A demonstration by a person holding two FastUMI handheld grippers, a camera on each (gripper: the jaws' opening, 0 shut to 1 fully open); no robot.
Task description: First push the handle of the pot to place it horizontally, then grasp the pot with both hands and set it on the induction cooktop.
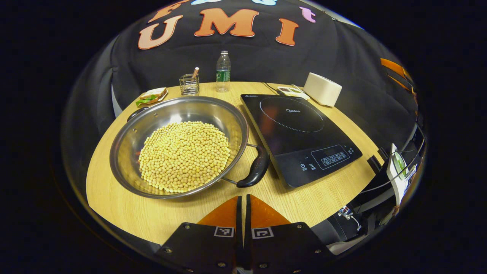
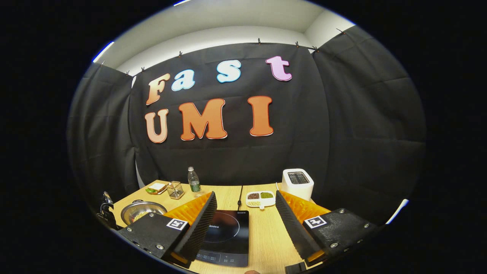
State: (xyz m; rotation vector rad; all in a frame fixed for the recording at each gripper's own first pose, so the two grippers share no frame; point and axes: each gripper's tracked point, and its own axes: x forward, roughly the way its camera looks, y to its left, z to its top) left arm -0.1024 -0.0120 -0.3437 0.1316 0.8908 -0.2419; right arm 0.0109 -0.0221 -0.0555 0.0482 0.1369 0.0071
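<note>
The left gripper (image 1: 243,199), jaws closed together and empty, is lining up at lower centre on the pot handle (image 1: 254,170) of the bean-filled pot (image 1: 125,142), judged the first, pushing step, while the right gripper (image 2: 246,219), jaws standing wide, is hovering above the induction cooktop (image 2: 228,238).

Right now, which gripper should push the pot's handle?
Probably the left gripper: its fingers are shut and sit just in front of the pot's black handle. The right gripper is open over the induction cooktop, farther from the pot.
</note>
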